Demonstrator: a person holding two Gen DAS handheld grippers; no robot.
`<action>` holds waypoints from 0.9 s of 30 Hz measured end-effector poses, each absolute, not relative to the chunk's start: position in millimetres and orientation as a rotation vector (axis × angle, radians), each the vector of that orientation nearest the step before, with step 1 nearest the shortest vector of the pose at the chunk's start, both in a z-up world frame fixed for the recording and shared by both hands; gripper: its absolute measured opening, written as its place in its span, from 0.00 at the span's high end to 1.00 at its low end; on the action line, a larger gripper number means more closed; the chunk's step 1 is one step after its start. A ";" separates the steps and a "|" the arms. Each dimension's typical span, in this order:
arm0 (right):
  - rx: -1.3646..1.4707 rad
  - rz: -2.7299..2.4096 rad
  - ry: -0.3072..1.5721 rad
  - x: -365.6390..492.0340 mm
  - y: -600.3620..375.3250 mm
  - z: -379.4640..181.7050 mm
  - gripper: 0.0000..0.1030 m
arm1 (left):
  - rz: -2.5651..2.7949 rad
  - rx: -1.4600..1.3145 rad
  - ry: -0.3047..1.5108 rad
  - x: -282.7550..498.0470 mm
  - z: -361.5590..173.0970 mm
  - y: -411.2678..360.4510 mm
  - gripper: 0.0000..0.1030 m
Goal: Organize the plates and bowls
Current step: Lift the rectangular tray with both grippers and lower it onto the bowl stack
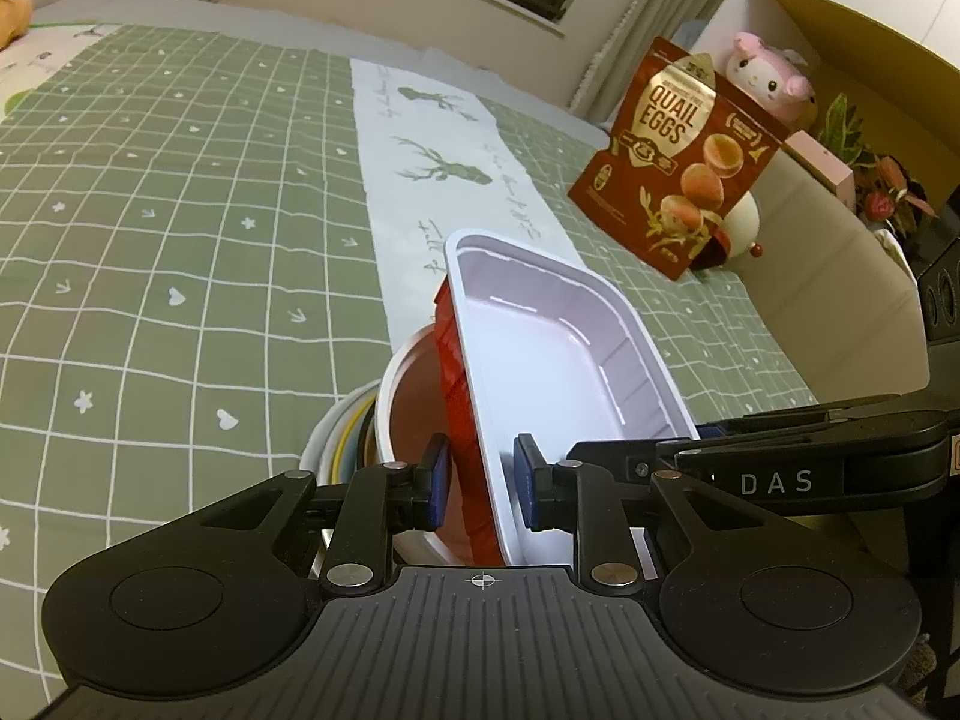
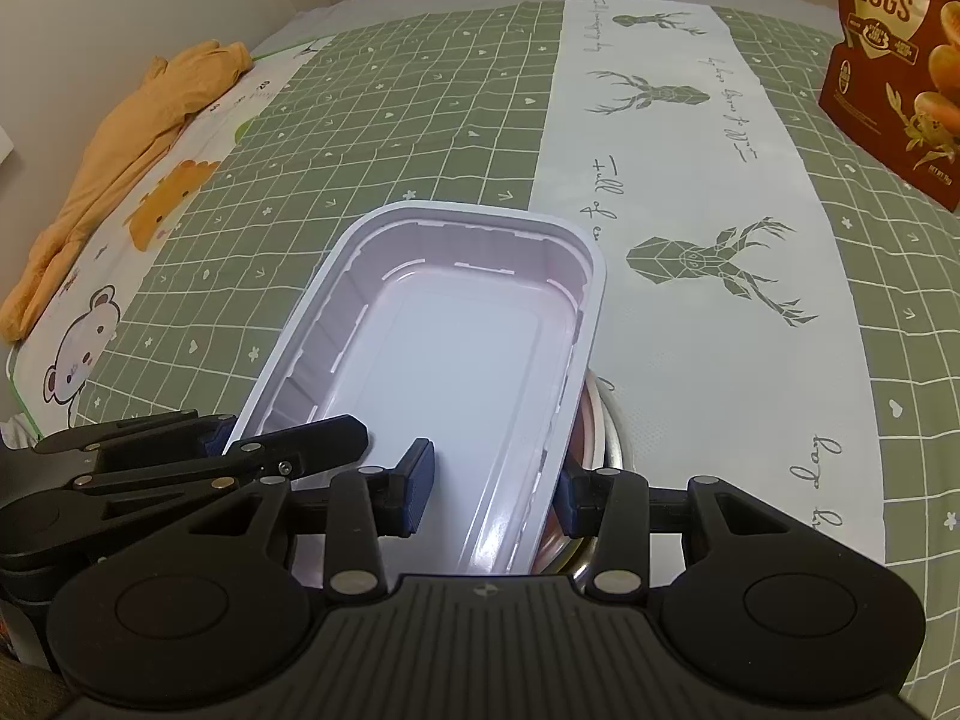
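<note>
A rectangular tray, white inside and red outside [image 1: 540, 360], is held tilted over a stack of bowls [image 1: 384, 420]. My left gripper [image 1: 480, 477] is shut on the tray's left wall, one pad inside and one outside. My right gripper [image 2: 489, 483] straddles the tray's right wall [image 2: 552, 420], with its left pad standing off the wall and its right pad outside against it. The tray fills the middle of the right wrist view [image 2: 456, 348]. The bowl stack shows under it as a red bowl with a white rim [image 1: 414, 396] and a metal rim [image 2: 606, 438].
A green checked cloth [image 1: 180, 210] with a white deer-print runner [image 2: 690, 210] covers the table. A red quail egg bag [image 1: 678, 156] stands at the right, with a pink plush toy [image 1: 768, 72] and plants behind. An orange cloth [image 2: 120, 138] lies at the far left.
</note>
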State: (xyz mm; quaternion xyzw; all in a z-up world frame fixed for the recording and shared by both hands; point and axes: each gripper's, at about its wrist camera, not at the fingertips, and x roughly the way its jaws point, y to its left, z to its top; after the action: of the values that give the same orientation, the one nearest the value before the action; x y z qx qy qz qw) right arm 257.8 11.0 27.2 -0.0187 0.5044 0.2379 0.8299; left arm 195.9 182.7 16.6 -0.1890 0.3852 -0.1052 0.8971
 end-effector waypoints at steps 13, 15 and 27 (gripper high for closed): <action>-0.050 0.480 1.069 257.3 8.3 30.8 0.60 | -0.212 -0.497 0.763 193.0 25.5 218.7 0.78; -0.051 0.479 1.067 257.6 9.6 30.9 0.60 | -0.233 -0.500 0.775 194.2 23.9 216.6 0.78; -0.046 0.444 1.041 265.2 4.7 36.4 0.59 | -0.274 -0.516 0.761 193.8 28.0 214.8 0.78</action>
State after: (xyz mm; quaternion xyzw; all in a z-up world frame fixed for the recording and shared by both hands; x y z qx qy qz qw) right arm 265.2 4.7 36.4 -0.0216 0.4929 0.2103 0.8440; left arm 193.8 214.8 28.0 -0.2483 0.3661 -0.1317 0.8871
